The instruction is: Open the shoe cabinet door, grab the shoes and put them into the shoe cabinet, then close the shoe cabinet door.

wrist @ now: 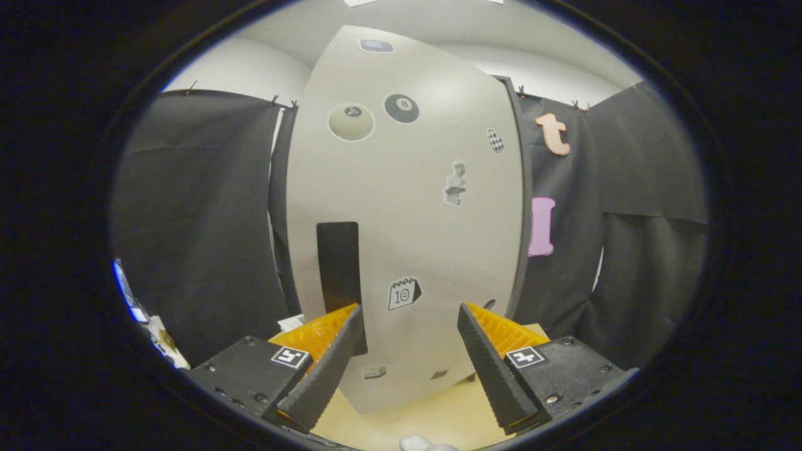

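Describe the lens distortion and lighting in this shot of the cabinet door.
Gripper view: fisheye bends the shoe cabinet door into a bulging barrel shape, its edges curving; a soft bright patch of glare sits on its upper right; lighting is even, with no hard shadows; the stickers look sharp; the open hand-held gripper frames the black handle by its left finger.

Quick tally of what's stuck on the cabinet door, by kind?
Gripper open, fingers just short of the shoe cabinet door.
Billiard-ball stickers: 2 (pale, black)
Other small stickers higher up: 4 (calendar, statue, checkered oval, top one)
Low ones, too small to identify: 2
Black handle panel: 1
Total: 9
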